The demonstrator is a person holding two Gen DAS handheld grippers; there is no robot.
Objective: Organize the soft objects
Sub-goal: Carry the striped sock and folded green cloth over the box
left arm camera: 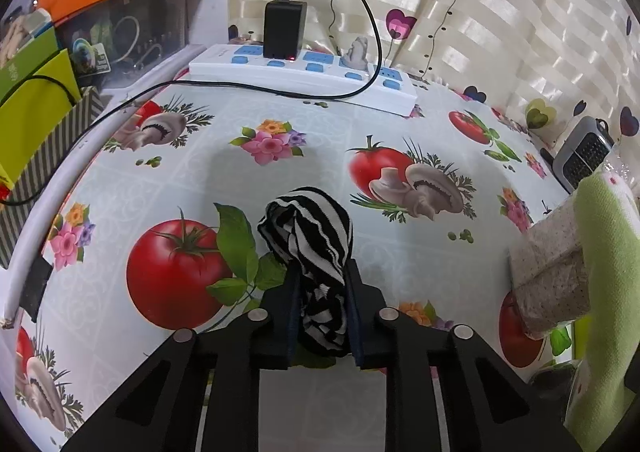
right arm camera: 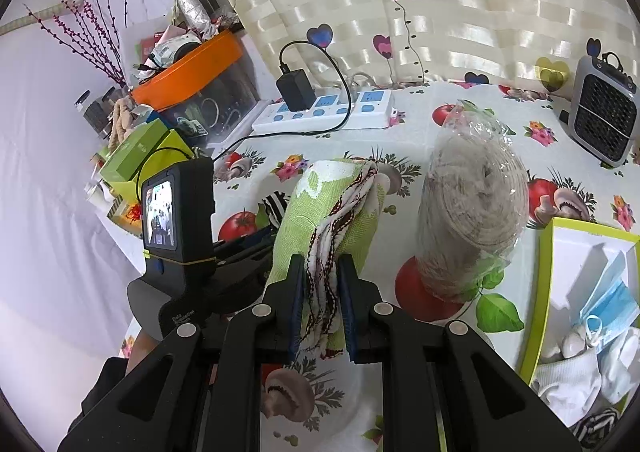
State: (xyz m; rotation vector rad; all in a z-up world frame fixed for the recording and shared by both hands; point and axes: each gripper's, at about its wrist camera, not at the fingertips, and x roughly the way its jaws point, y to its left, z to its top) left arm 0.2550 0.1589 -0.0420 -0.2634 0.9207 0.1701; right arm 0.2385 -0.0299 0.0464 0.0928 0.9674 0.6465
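My left gripper [left arm camera: 322, 284] is shut on a black-and-white striped sock [left arm camera: 312, 236], holding it above the patterned tablecloth [left arm camera: 280, 180]; the sock also shows in the right wrist view [right arm camera: 276, 204]. My right gripper [right arm camera: 322, 284] is shut on a green-and-white sock [right arm camera: 332, 212] with a red-patterned edge. That sock shows at the right edge of the left wrist view [left arm camera: 600, 252]. A yellow-rimmed box [right arm camera: 540, 292] at the right holds white socks [right arm camera: 568, 384], a blue face mask [right arm camera: 612, 308] and a striped sock [right arm camera: 596, 424].
A grey roll in plastic wrap [right arm camera: 472, 212] stands just right of my right gripper; it also shows in the left wrist view [left arm camera: 552, 272]. A white power strip [left arm camera: 304, 76] with a black charger and cable lies at the back. A small fan heater [right arm camera: 604, 116] stands back right. Boxes [left arm camera: 36, 120] crowd the left.
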